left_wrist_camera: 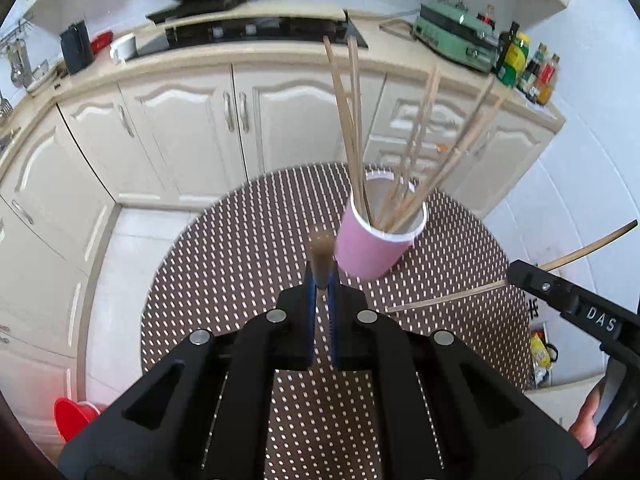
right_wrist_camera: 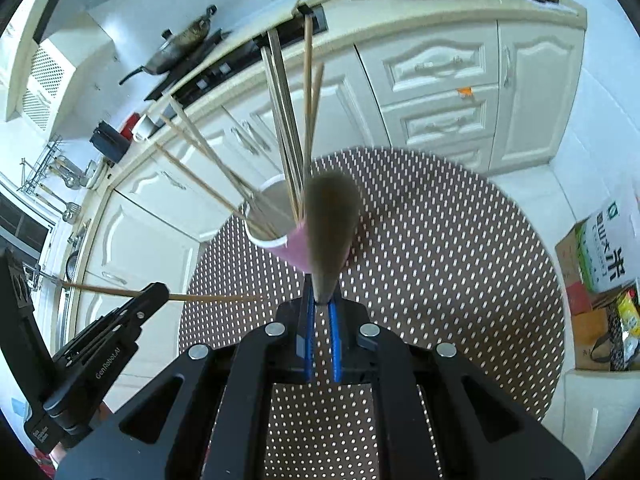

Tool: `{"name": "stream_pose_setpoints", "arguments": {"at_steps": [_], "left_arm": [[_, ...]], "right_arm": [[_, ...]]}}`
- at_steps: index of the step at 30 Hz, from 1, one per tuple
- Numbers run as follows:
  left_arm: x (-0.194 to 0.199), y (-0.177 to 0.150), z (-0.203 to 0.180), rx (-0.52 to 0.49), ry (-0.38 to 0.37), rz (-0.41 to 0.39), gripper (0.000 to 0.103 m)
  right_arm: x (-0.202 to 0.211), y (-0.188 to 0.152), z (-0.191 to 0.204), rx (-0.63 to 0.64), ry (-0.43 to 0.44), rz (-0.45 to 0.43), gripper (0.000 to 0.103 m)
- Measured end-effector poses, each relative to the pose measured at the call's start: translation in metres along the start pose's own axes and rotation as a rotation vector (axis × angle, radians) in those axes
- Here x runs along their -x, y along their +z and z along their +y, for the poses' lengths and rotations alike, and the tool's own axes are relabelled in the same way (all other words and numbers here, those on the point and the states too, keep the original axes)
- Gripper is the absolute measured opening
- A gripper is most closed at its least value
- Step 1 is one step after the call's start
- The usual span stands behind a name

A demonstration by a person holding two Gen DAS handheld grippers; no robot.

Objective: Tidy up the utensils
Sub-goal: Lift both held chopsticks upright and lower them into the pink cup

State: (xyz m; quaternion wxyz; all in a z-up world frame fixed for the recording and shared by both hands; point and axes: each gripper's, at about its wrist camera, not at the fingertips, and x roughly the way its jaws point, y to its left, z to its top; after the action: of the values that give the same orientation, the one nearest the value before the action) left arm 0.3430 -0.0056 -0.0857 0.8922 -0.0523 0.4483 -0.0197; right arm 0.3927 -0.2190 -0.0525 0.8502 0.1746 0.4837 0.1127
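Gripping one slender wooden chopstick [left_wrist_camera: 321, 254] each, my left tool [left_wrist_camera: 321, 280] and right tool [right_wrist_camera: 322, 300] hover above the perforated brown worktop [left_wrist_camera: 240, 280], near a pink paper cup [left_wrist_camera: 372, 248].

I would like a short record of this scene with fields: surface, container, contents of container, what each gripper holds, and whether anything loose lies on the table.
surface: round table with a brown dotted mat
container: pink cup, upright on the mat
contents of container: several chopsticks leaning apart
left gripper: shut on one chopstick, held crosswise
right gripper: shut on one chopstick, held crosswise
loose items on the table: none visible in either view
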Motion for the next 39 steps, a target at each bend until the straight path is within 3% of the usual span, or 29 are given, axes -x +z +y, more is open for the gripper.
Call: {"name": "stream_pose_setpoints", "arguments": {"at_steps": [10, 19, 30, 39], "left_arm": [[0.031, 0.035, 0.007, 0.014, -0.058, -0.07, 0.006], [0.058, 0.06, -0.008, -0.025, -0.088, -0.157, 0.006], [0.057, 0.087, -0.028, -0.023, -0.121, -0.212, 0.006], [0.001, 0.087, -0.035, -0.006, -0.107, -0.117, 0.006]], "right_arm": [[0.044, 0.04, 0.004, 0.025, 0.04, -0.132, 0.006], [0.055, 0.061, 0.014, 0.058, 0.059, -0.178, 0.005], [0.034, 0.073, 0.026, 0.096, 0.059, -0.141, 0.005], [-0.009, 0.076, 0.018, 0.09, 0.033, -0.046, 0.005]]}}
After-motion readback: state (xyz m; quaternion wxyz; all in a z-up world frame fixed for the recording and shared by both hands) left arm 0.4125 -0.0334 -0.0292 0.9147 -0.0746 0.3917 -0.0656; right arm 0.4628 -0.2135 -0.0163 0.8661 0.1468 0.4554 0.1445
